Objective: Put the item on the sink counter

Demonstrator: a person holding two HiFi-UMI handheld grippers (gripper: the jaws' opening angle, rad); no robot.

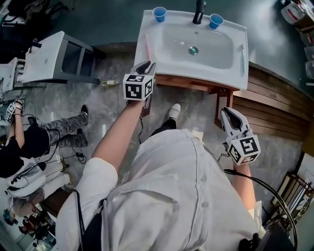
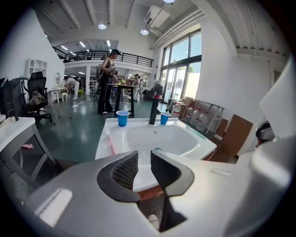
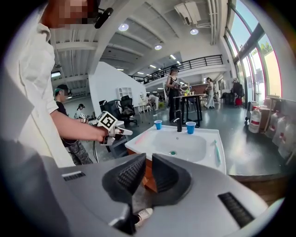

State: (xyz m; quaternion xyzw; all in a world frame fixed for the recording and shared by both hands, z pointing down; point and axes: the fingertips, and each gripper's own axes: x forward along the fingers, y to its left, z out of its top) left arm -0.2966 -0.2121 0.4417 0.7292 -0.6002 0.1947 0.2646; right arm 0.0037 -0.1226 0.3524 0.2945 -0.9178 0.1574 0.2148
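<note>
A white sink [image 1: 196,73] on a wooden cabinet has a pink toothbrush [image 1: 147,45] lying along its left rim, also in the left gripper view as the pink toothbrush [image 2: 111,144]. My left gripper [image 1: 147,64] hovers at the sink's front left corner, just short of that toothbrush. Its jaws stand a little apart with nothing between them [image 2: 144,153]. My right gripper [image 1: 224,111] hangs lower, off the sink's front right corner, its jaws drawn together and empty [image 3: 149,156].
Two blue cups [image 1: 159,13] [image 1: 216,21] flank the black faucet [image 1: 198,12] at the sink's back edge. A green toothbrush [image 1: 241,51] lies on the right rim. A white table [image 1: 46,61] stands to the left, and people stand nearby.
</note>
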